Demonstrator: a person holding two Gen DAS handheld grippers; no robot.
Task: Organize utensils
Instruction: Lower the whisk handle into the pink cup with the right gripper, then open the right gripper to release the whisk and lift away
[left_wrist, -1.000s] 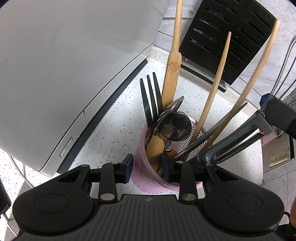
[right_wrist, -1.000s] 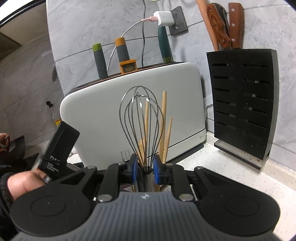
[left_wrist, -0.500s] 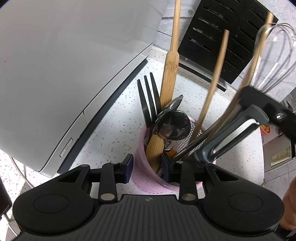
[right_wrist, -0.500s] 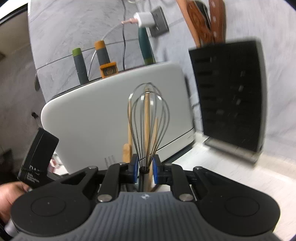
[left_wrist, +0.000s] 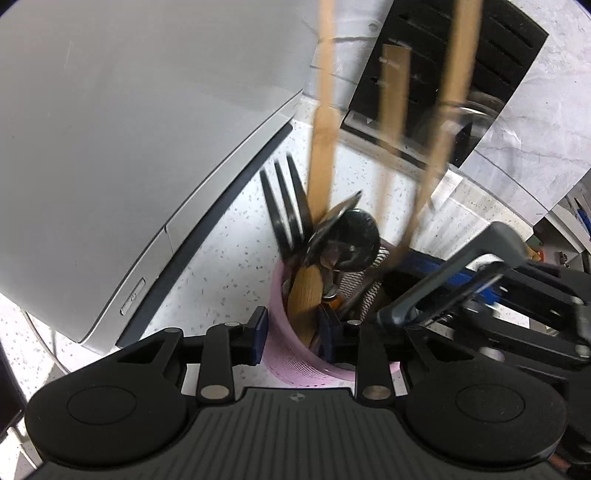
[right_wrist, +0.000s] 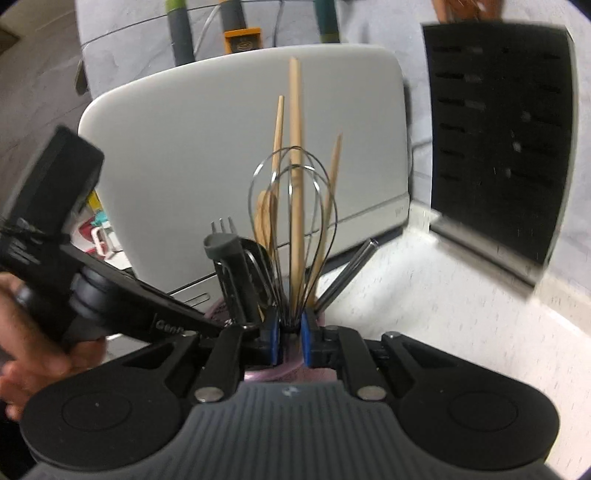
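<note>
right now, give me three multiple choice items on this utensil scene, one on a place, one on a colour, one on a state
1. Where does the whisk stand?
A. flat on the counter
B. upright above the pink holder, in front of the white appliance
C. in the knife block

2. What colour is the mesh utensil holder?
A. pink
B. green
C. yellow

3. What is between the right gripper pads?
A. nothing
B. a fork
C. the whisk's handle

Answers:
1 B, its wire loops rise among the wooden utensils, with the white appliance behind.
2 A, the mesh wall by the left gripper is pink.
3 C, the blue pads flank the whisk's neck, jaws closing on it.
</note>
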